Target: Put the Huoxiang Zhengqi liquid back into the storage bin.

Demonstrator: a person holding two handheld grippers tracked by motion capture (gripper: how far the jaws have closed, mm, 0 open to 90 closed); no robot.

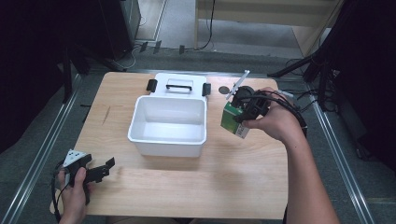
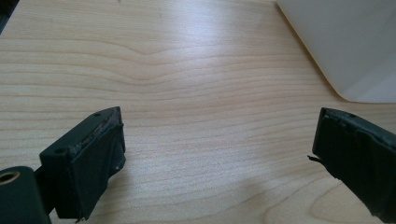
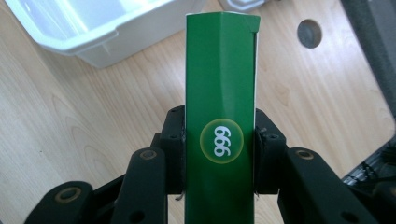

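A green carton (image 1: 232,119) marked "999" (image 3: 221,116) is held above the table, just right of the white bin (image 1: 168,125). My right gripper (image 1: 243,114) is shut on the carton, one jaw pressing each narrow side, as the right gripper view shows (image 3: 220,140). The white bin is open and nothing lies inside it; its lid (image 1: 179,84) with a black handle lies flat behind it. My left gripper (image 1: 100,171) rests low at the table's front left corner, jaws wide apart over bare wood (image 2: 219,154), well short of the bin's corner (image 2: 355,46).
The wooden table (image 1: 154,186) has a round cable hole (image 1: 224,89) at the back right, behind the carton. Black stands and cables crowd the floor on both sides. A dark scuff (image 1: 106,114) marks the wood left of the bin.
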